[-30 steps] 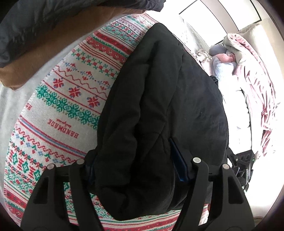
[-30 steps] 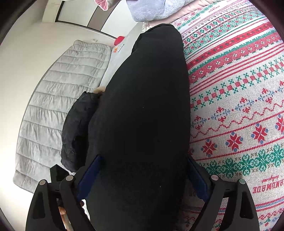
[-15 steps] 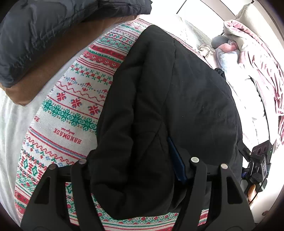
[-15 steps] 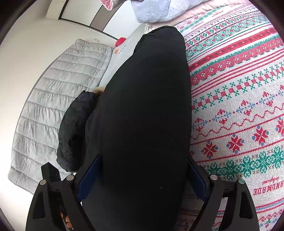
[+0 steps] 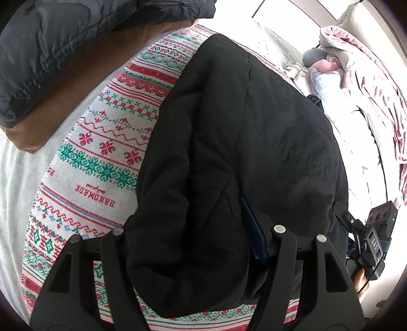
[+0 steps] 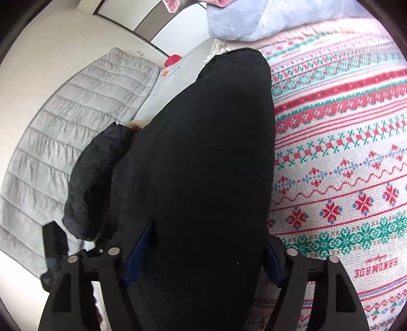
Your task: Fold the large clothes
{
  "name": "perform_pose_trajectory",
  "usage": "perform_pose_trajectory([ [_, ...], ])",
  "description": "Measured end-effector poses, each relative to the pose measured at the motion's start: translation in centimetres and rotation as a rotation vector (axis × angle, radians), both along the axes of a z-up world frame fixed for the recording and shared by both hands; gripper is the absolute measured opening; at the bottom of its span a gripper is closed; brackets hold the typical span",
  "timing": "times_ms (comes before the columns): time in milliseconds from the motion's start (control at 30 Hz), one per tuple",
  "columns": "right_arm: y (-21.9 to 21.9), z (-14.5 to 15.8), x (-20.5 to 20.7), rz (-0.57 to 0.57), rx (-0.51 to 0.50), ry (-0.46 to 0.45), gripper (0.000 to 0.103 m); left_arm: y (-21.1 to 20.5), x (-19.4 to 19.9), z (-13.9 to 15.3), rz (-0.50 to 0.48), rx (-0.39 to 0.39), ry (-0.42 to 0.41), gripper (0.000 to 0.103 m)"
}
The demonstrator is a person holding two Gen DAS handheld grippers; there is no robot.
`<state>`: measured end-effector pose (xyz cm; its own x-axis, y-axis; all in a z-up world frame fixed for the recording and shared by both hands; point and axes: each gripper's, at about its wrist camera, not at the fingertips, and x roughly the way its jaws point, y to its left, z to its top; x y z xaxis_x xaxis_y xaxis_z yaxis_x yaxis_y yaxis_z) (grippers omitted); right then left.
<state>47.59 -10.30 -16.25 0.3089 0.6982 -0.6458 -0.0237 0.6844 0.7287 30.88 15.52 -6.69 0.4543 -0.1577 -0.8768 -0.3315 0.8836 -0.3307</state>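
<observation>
A: Where is the black padded garment (image 5: 249, 142)?
B: It lies folded in a long bundle on the patterned blanket (image 5: 101, 163), the red, green and white one with "HANDMADE" woven in. In the right wrist view the same garment (image 6: 203, 157) runs along the blanket's (image 6: 343, 157) left edge, toward a pale blue fleece (image 6: 254, 17) at the far end.

A: What is the left gripper (image 5: 198, 244) doing?
B: Its jaws are part closed on the near end of the bundle; the blue pad (image 5: 254, 234) presses into the fabric.

A: And the right gripper (image 6: 203, 259)?
B: Its jaws are closing, with the thick fold between them and the blue pads (image 6: 142, 249) against its sides.

A: Anything else nearby?
B: A dark quilted jacket (image 5: 63, 43) on brown cloth (image 5: 84, 84) beyond the blanket's far-left edge, and pink bedding (image 5: 368, 84) at the right.
</observation>
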Motion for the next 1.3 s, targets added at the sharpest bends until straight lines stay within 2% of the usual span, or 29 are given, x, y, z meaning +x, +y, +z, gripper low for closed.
perform_pose_trajectory([
  [300, 1.3, 1.8, -0.2, 0.047, -0.089, -0.104, 0.057, 0.1, -0.5, 0.5, 0.014, 0.011, -0.021, 0.051],
  [533, 2.4, 3.9, -1.1, 0.077, -0.149, -0.21, 0.051, 0.3, -1.1, 0.9, 0.036, -0.001, -0.038, 0.046],
  [767, 2.7, 5.7, -1.6, 0.094, -0.174, -0.291, 0.048, -0.8, -2.1, 3.2, 0.022, 0.033, -0.105, 0.041],
  [933, 2.4, 8.9, -2.9, 0.128, -0.184, -0.411, 0.045, -2.3, -3.7, 6.0, -0.041, -0.021, -0.199, 0.039],
  [1033, 1.9, 10.5, -3.8, 0.137, -0.189, -0.464, 0.045, -3.7, -4.5, 7.2, -0.088, -0.029, -0.235, 0.039],
  [1200, -0.4, 11.4, -4.7, 0.114, -0.162, -0.471, 0.044, -5.5, -5.9, 8.9, -0.159, -0.073, -0.315, 0.036],
  [1300, -1.9, 11.3, -5.1, 0.082, -0.153, -0.459, 0.043, -6.5, -5.8, 8.9, -0.176, -0.082, -0.32, 0.036],
])
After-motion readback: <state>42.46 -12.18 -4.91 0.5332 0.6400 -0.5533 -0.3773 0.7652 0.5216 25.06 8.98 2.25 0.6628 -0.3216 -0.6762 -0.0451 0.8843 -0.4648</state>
